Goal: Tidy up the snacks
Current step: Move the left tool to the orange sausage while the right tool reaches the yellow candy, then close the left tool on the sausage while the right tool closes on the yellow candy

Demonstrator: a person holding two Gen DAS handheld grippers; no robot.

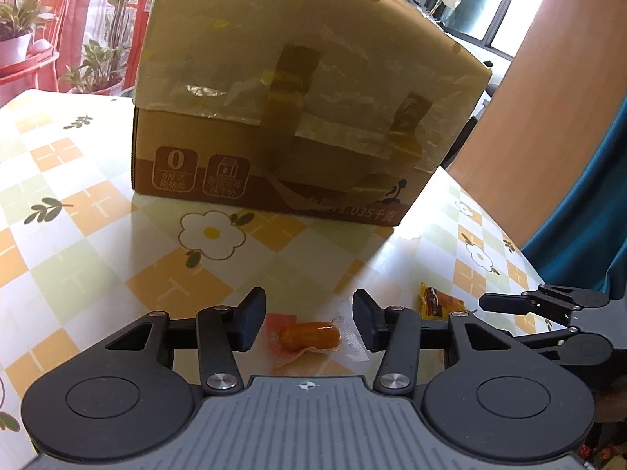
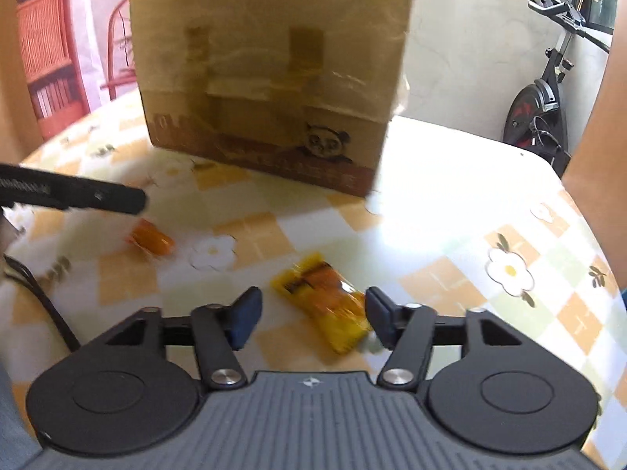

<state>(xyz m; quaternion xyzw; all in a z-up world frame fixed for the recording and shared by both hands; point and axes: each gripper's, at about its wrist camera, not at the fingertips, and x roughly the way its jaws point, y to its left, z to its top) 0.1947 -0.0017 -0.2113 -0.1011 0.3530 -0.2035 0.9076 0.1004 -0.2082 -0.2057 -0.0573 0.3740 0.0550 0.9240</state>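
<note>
A small orange sausage snack (image 1: 309,336) in a clear wrapper lies on the flowered tablecloth between the fingers of my left gripper (image 1: 309,323). Its pads stand apart from the snack on both sides, so the gripper is open. In the right wrist view a yellow-and-orange candy packet (image 2: 327,305) lies on the table between the fingers of my right gripper (image 2: 313,319), which is open; the right pad sits close to the packet's end. The same packet (image 1: 441,304) shows at the right of the left wrist view, and the sausage snack (image 2: 153,239) at the left of the right one.
A taped brown cardboard box (image 1: 298,117) stands upright on the table (image 1: 98,203) just behind both snacks. A red chair and potted plants (image 1: 23,27) are beyond the table's far left edge. An exercise bike (image 2: 544,105) stands at the back right.
</note>
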